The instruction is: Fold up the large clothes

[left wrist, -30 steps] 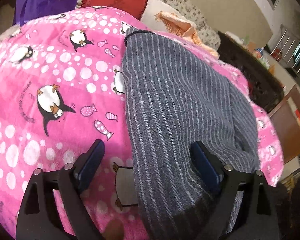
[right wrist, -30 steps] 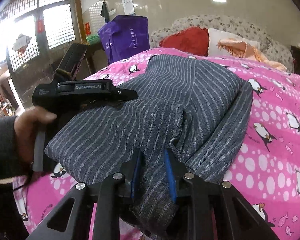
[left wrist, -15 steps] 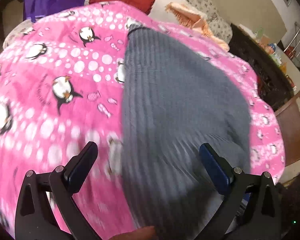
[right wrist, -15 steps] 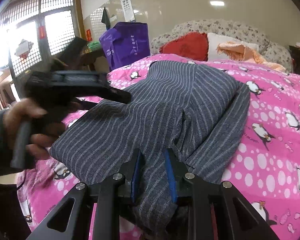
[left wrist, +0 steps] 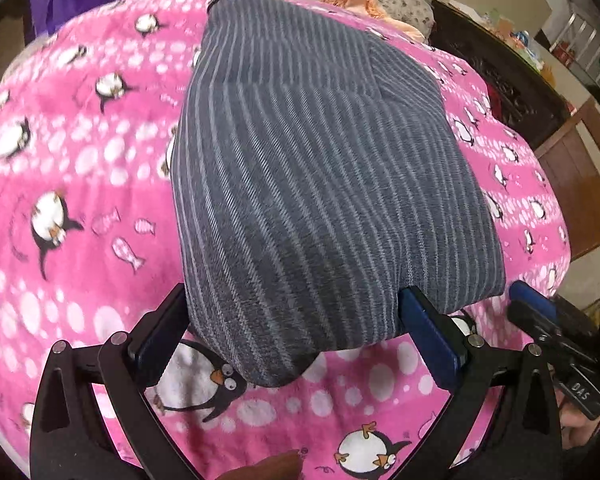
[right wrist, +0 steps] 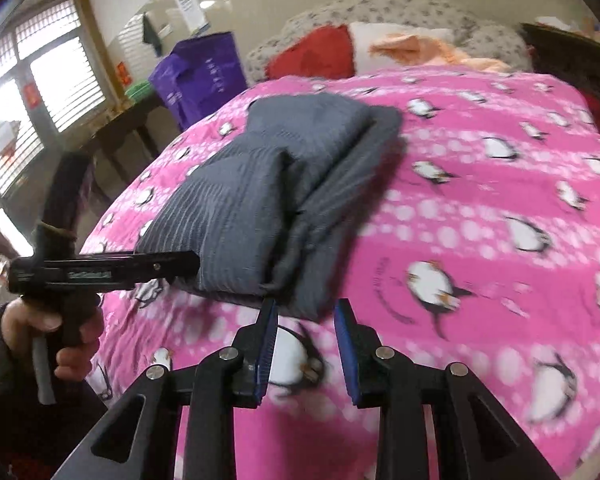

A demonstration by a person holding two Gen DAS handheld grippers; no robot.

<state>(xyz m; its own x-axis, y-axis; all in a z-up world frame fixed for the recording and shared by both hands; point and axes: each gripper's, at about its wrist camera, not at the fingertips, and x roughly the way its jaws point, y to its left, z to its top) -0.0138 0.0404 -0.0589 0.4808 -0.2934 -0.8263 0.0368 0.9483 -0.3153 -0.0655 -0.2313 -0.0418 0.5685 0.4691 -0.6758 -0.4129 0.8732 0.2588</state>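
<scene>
A dark grey pinstriped garment [left wrist: 320, 184] lies folded in a long stack on the pink penguin bedspread [left wrist: 80, 200]; it also shows in the right wrist view [right wrist: 276, 200]. My left gripper [left wrist: 296, 320] is open, its fingers either side of the garment's near end, holding nothing. It shows from the side in the right wrist view [right wrist: 180, 260]. My right gripper [right wrist: 306, 312] is open and empty, just short of the garment's near right corner. One of its blue fingertips [left wrist: 532, 296] shows at the right of the left wrist view.
Red [right wrist: 312, 56] and white pillows and an orange cloth [right wrist: 432, 48] lie at the bed's head. A purple bag [right wrist: 200, 76] stands on a dark table at the left. Dark furniture [left wrist: 500, 72] lines the bed's right side.
My right gripper has let go of the grey garment, opened and drawn back. The garment now lies flat. My left gripper has pulled back to the near end, still open.
</scene>
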